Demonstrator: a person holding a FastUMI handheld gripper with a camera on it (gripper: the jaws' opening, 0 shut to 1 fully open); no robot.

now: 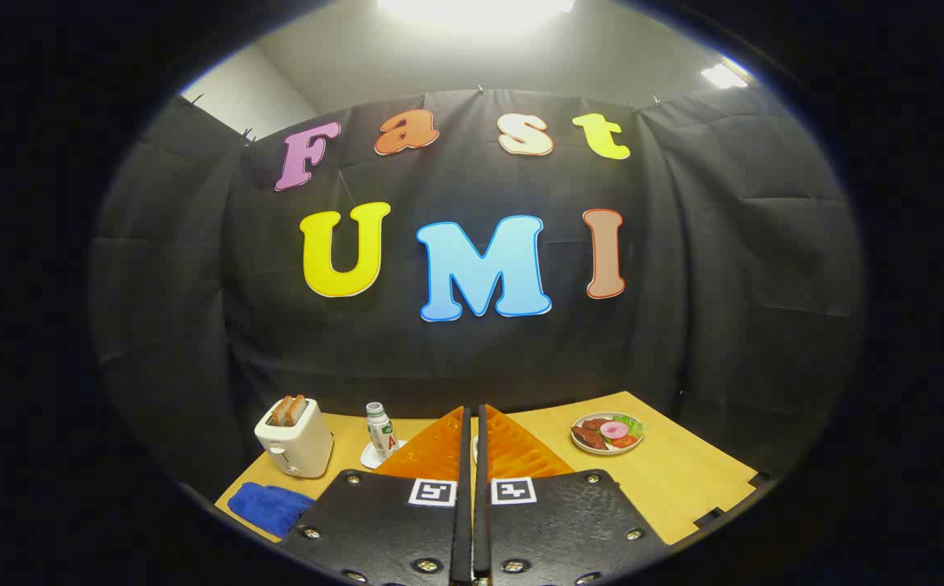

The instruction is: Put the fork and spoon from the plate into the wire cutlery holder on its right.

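I held tool [473, 423] fingers pressed together, empty. Judged fork, spoon light, stiff, slippery; pinch mid-handle.

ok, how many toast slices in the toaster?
2, side by side in the toaster, sticking up from its top slots: left slice, right slice. The toaster stands beyond the shut gripper, next to the blue cloth. Anything deeper in the slots is hidden.
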